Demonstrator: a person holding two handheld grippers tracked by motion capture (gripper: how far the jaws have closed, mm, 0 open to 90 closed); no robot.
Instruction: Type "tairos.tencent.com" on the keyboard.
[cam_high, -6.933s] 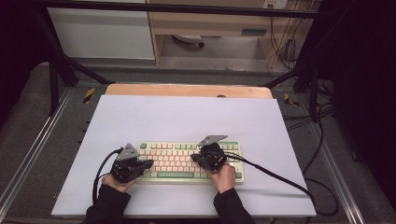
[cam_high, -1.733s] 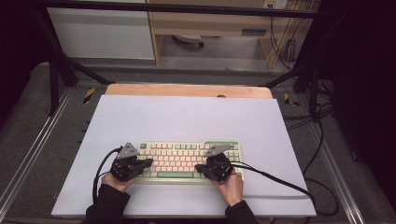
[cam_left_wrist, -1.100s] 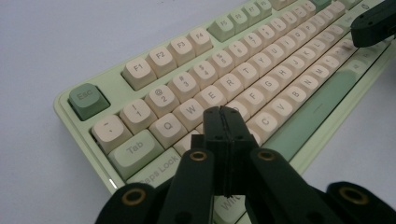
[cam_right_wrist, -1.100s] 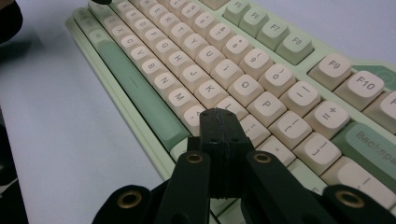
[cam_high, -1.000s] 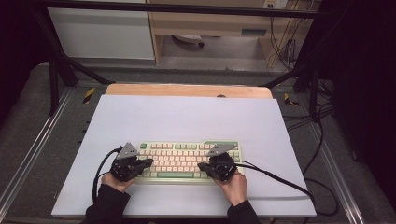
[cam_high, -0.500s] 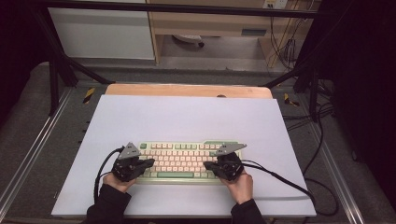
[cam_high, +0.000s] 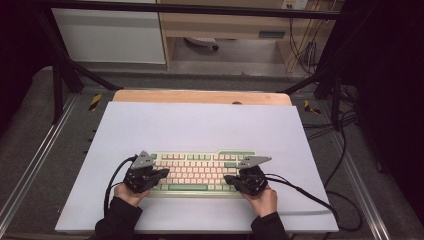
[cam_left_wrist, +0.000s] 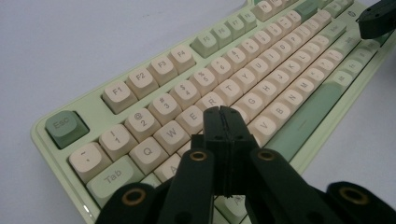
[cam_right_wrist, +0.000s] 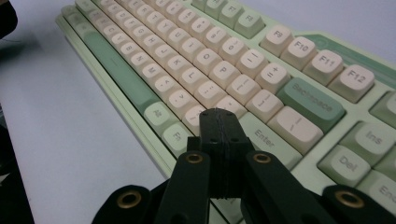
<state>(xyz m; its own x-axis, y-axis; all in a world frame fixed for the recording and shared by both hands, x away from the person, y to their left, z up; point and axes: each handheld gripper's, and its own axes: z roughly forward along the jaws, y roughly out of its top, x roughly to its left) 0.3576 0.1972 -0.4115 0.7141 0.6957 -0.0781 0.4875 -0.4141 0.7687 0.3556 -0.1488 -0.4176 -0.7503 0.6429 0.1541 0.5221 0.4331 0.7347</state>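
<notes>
At the near edge of the bench (cam_high: 200, 125), two hands hold the grippers over a keyboard (cam_high: 200, 167). The left gripper (cam_high: 161, 174) has its jaws pressed together above the keys at the keyboard's left end, empty. The right gripper (cam_high: 229, 178) is likewise closed on nothing, tip over the keys near Enter (cam_right_wrist: 267, 136). The keyboard is pale green with cream keycaps and darker green Esc (cam_left_wrist: 66, 127), space bar and Backspace (cam_right_wrist: 310, 103). It lies flat, parallel to the near edge. Beyond it the white surface runs to a wooden strip (cam_high: 200, 96) at the far edge.
</notes>
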